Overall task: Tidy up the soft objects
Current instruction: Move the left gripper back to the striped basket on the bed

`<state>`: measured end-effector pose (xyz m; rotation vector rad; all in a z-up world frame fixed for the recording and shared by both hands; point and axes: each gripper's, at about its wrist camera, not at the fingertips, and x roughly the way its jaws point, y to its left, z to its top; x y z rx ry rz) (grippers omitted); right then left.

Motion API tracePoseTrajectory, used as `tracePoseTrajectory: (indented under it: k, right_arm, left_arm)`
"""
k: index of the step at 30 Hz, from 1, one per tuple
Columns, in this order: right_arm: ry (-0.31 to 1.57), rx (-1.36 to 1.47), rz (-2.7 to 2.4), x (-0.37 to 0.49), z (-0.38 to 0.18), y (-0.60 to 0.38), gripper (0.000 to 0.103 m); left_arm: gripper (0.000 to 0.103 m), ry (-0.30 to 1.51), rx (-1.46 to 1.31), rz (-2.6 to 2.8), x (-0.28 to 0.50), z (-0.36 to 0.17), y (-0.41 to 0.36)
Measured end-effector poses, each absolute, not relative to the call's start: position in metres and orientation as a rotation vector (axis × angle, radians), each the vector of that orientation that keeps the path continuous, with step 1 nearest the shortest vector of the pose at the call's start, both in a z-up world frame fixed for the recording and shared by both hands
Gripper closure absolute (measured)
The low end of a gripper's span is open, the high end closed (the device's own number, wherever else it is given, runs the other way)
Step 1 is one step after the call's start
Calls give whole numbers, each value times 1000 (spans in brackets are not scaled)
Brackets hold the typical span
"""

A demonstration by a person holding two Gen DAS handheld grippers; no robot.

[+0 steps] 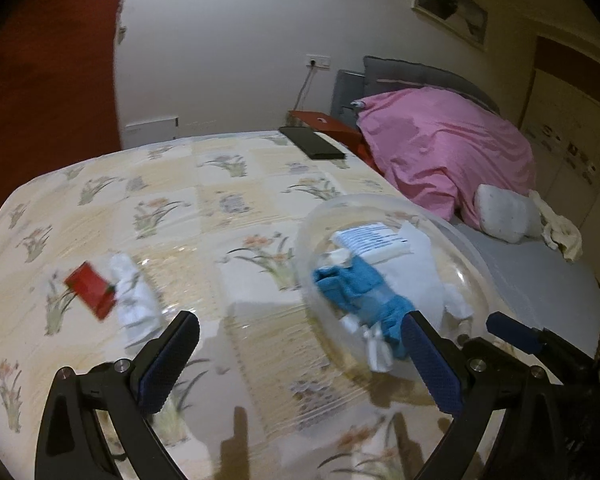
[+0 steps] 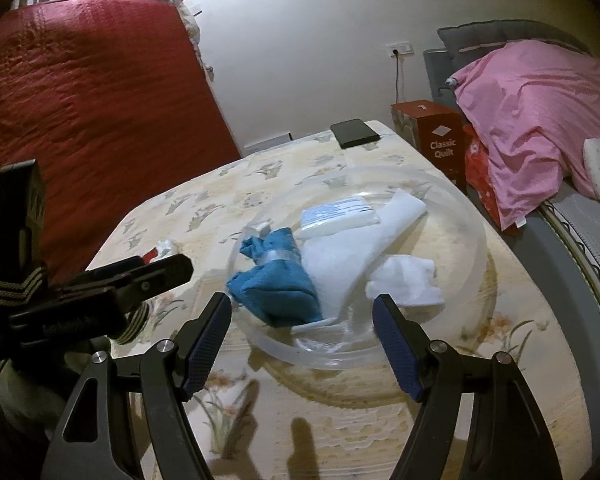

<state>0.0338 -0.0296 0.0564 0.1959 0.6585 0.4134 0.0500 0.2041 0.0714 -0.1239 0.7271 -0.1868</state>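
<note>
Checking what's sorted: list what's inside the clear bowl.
Inside the bowl: a blue cloth, a white cloth, a crumpled white piece and a labelled white packet. Anything beneath them is hidden.

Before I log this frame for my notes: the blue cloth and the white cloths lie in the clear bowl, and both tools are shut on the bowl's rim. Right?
Not quite. The blue cloth and white cloths do lie in the clear bowl, but both tools are open and empty: the right tool in the right wrist view, the left tool in the left wrist view.

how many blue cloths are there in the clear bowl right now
1. The blue cloth lies bunched at the left side of the clear plastic bowl, beside white cloths. Another could be hidden beneath the pile.
</note>
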Motion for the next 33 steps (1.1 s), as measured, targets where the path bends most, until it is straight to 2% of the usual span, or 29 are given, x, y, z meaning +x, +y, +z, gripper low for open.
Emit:
tracePoseTrajectory:
  k: [15,33]
  right_arm:
    - [682,143,524,20,57,16,29]
    - [742,69,604,7,47,62,29]
  left_arm:
    - [0,751,-203,-32,21,56,274]
    - [0,826,-219,27,9,25,311]
